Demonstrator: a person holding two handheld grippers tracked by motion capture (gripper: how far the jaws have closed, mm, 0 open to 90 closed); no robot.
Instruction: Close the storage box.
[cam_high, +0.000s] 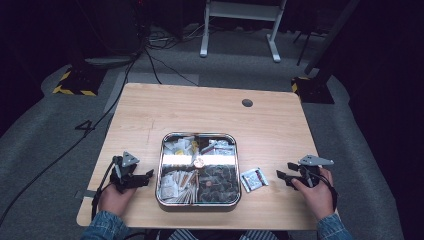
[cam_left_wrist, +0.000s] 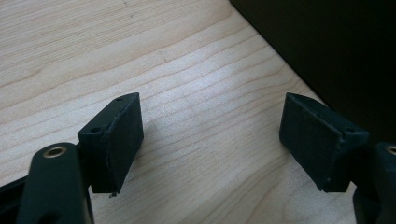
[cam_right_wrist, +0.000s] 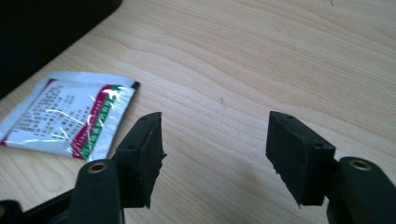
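My left gripper (cam_high: 149, 175) rests on pale wood grain, matte black jaws spread wide, nothing between them. Just right of it sits the shiny square metal tray (cam_high: 199, 205). Past that, the glossy flat sachet (cam_high: 254, 179) lies just left of my right gripper (cam_high: 281, 176), jaws apart, empty.

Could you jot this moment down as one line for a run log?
left gripper: open, empty | right gripper: open, empty | packet: on table beside tray

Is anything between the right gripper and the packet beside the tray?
Nothing visible. Bare table lies between the open right gripper and the packet, which lies flat just right of the tray.
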